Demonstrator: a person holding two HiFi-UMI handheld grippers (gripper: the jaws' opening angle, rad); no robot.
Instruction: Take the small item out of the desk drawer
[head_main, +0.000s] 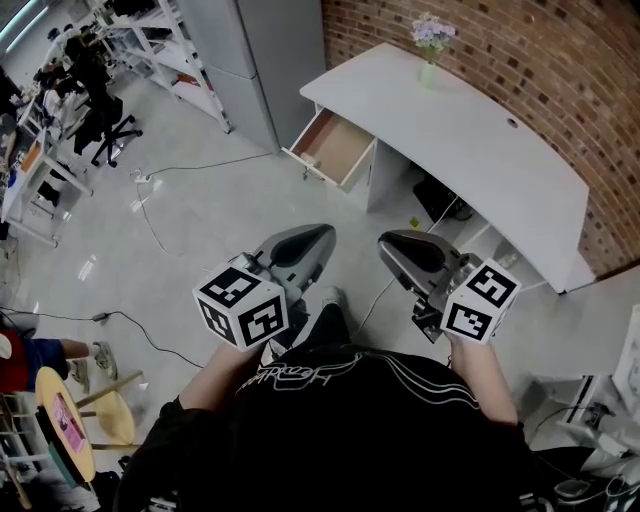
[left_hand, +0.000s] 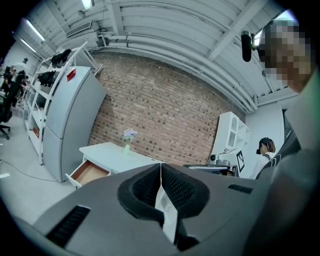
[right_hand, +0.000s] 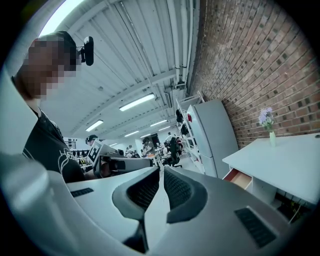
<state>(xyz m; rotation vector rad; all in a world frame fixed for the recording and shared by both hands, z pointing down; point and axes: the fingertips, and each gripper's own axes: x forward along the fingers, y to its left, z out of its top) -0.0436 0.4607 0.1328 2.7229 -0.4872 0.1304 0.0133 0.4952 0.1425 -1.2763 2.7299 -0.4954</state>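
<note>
The white desk (head_main: 480, 140) stands against the brick wall, its wooden drawer (head_main: 332, 146) pulled open to the left. From here the drawer's inside is too small to make out any item. My left gripper (head_main: 324, 234) and right gripper (head_main: 386, 241) are held close to the person's body, well short of the desk, both pointing toward it. Each is shut with nothing between its jaws. In the left gripper view the left gripper (left_hand: 161, 165) faces the open drawer (left_hand: 89, 172). The right gripper (right_hand: 161, 170) has the drawer (right_hand: 240, 178) off to its right.
A vase of purple flowers (head_main: 431, 42) stands on the desk's far end. A tall grey cabinet (head_main: 255, 60) is left of the desk, and shelving (head_main: 150, 45) beyond it. Cables (head_main: 150, 215) lie on the floor. A round stool (head_main: 65, 425) is at lower left.
</note>
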